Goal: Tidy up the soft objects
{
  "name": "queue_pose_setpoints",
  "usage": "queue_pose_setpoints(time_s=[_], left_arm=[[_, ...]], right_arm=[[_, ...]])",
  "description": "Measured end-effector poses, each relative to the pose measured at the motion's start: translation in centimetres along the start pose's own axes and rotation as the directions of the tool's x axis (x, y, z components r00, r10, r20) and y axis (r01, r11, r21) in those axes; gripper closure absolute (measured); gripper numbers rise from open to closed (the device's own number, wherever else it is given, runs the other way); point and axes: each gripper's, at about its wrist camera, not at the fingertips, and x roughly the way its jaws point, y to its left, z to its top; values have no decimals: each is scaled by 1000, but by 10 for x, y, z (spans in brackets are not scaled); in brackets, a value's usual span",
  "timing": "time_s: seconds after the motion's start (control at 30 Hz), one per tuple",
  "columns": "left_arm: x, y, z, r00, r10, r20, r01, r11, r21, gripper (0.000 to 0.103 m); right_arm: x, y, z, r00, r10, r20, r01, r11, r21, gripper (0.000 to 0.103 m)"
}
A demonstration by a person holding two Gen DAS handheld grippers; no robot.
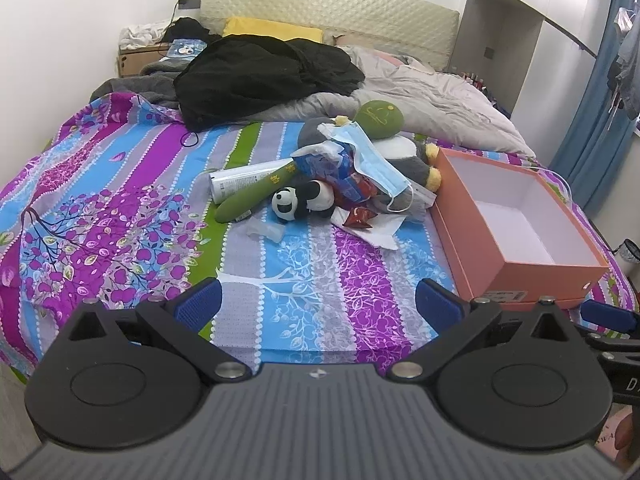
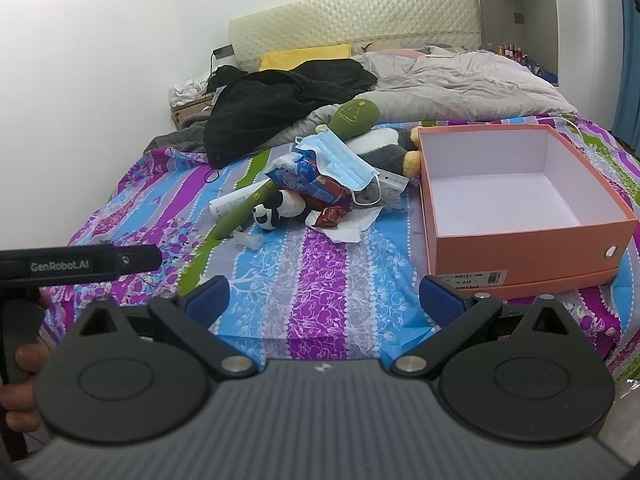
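Hovering over the near edge of the bed (image 1: 120, 208), the left gripper (image 1: 318, 300) has its blue pads spread wide with nothing between them. The right gripper (image 2: 324, 300) is just as wide and holds nothing; it is beside the left one. Well ahead of both lies a heap on the striped sheet: a small panda toy (image 1: 304, 200), a green plush stick (image 1: 256, 196) leaning across a white can (image 1: 244, 180), a blue face mask (image 1: 372, 156) draped over a grey stuffed animal (image 1: 400, 156), snack wrappers (image 1: 344, 176) and a white tissue (image 1: 384, 228). Just right of the heap sits an open orange box (image 2: 520, 248), its white inside bare. A black jacket (image 1: 260, 76) and grey blanket (image 1: 440, 104) lie farther back near the headboard.
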Motion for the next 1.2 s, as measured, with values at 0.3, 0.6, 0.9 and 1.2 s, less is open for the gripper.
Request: queue_pose_setpoints(time_s=[0.3,0.6,0.9,1.2], left_arm=[[1,1,-2,1000,2,-1,-2,1000,-1,0],[3,0,-2,1000,2,-4,-2,1000,0,0],[4,-1,-3,1000,3,-8,-3,1000,-1,0],[10,0,-6,1000,2,-18,-2,1000,4,0]], right_arm=[[1,0,0,1000,1,2,-1,1000,1,0],[1,2,0,1000,2,0,-2,1000,-3,0],[2,1,0,1000,0,-8,0,1000,1,0],[8,2,-2,1000,-5,-27,5,1000,0,0]])
